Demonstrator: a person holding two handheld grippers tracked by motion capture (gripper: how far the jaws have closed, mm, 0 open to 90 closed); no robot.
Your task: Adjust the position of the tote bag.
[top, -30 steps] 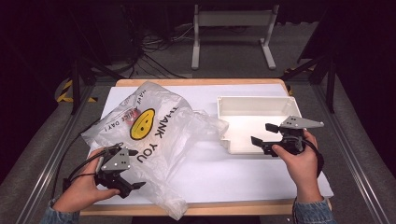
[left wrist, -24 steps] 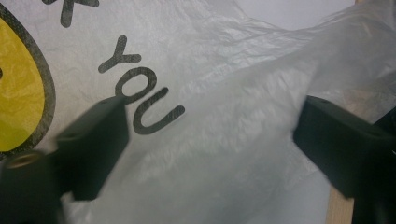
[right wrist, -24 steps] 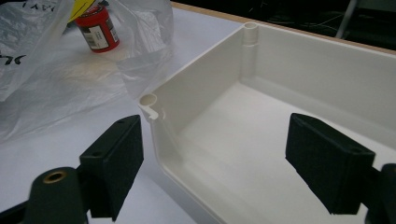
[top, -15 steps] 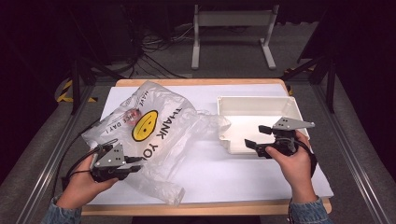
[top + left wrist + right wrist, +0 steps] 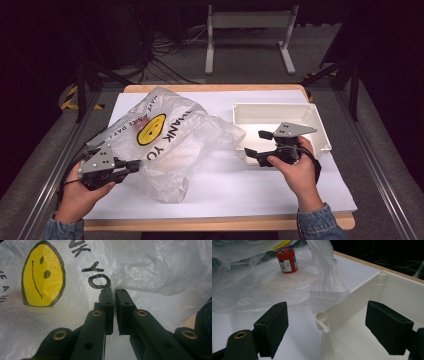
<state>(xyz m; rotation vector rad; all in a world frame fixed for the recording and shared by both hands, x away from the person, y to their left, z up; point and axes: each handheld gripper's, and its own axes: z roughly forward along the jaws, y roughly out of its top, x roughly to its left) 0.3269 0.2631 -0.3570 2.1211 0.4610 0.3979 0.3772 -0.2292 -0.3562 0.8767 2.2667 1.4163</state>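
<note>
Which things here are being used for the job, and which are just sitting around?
In use:
- plastic bag, pinched by the left gripper
- red can inside the bag
- white bin, at the open right gripper

Just around:
- cables on the floor
- white stand

We stand over a wooden table [image 5: 320,226] covered by a white sheet [image 5: 240,185]. Grey carpet floor [image 5: 45,150] runs around it. Beyond, a white metal stand [image 5: 250,30] on two feet, tangled black cables [image 5: 150,60], yellow-black hazard tape [image 5: 70,97]. Metal rails [image 5: 385,175] flank both sides. Far background dark.
</note>
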